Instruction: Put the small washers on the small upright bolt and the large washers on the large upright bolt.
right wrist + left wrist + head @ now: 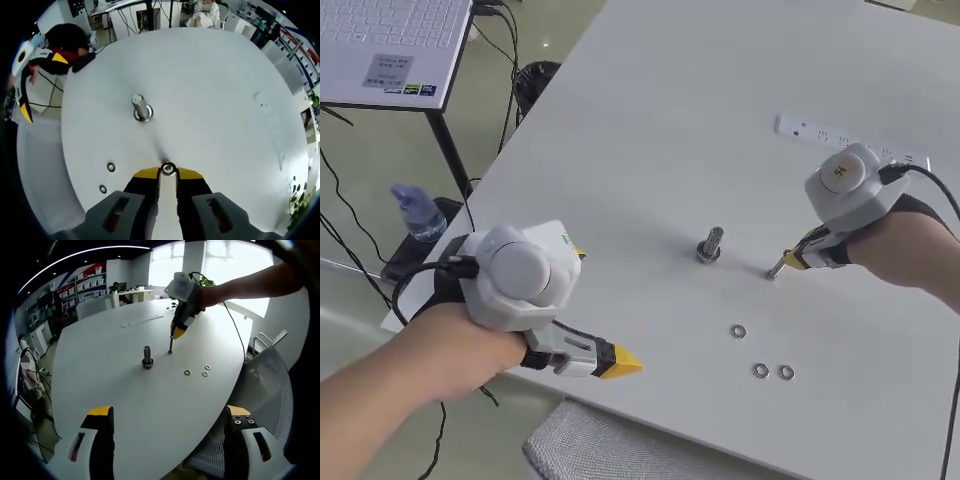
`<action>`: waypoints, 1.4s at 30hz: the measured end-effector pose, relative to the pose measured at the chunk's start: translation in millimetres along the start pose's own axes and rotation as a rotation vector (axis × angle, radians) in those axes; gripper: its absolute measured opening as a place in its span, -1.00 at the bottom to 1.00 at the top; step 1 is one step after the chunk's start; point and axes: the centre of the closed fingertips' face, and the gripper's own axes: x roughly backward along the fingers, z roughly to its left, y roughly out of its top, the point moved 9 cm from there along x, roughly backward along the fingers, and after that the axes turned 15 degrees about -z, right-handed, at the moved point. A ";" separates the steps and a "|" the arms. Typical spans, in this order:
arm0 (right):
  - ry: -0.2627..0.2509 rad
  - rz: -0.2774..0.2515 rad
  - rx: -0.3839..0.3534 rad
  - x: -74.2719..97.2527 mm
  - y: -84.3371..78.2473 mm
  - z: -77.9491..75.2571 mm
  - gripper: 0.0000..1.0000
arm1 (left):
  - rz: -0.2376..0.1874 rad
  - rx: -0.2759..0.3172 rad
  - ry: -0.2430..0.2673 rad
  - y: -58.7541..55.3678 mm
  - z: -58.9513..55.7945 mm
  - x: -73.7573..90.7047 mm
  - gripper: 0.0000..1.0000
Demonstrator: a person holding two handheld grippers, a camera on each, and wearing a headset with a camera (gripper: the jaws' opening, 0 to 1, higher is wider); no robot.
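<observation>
On small bolt (775, 270), right hand-held gripper (168, 172) clamped; laptop sticker (395, 72) illegible.

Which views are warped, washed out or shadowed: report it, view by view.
Head view: soft even light, undistorted, barely any shadow at the large bolt. Left gripper view: fisheye curves the table, windows blown out white. Right gripper view: heavy fisheye, table bulges round, small bolt between the jaws looks sharp.

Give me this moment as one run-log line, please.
left gripper: open, hovering | right gripper: shut on small bolt | three washers loose | large bolt upright
</observation>
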 end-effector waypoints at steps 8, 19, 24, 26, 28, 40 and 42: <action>0.003 0.001 -0.002 -0.9 -0.5 2.0 -0.75 | 0.003 0.003 -0.003 -0.2 0.7 -1.9 0.81; 0.009 0.005 0.003 -7.3 -0.4 -0.1 -0.75 | 0.005 0.007 0.001 -2.0 1.8 -0.7 0.80; 0.013 0.013 0.006 -10.6 -1.3 1.7 -0.75 | -0.003 0.013 0.008 -1.8 1.5 0.6 0.81; 0.014 0.015 0.008 -15.1 -2.5 -2.5 -0.75 | -0.003 0.012 0.009 -1.9 1.2 0.4 0.81; 0.017 0.018 0.009 -15.0 -3.1 -0.6 -0.75 | -0.007 0.011 0.007 -1.7 1.2 -0.1 0.81; 0.027 0.035 0.027 -18.9 -6.5 5.0 -0.75 | 0.005 0.010 0.002 -0.3 3.8 -3.5 0.79; 0.030 0.038 0.029 -20.7 -7.7 5.3 -0.75 | -0.001 0.005 0.003 3.4 3.2 -2.3 0.79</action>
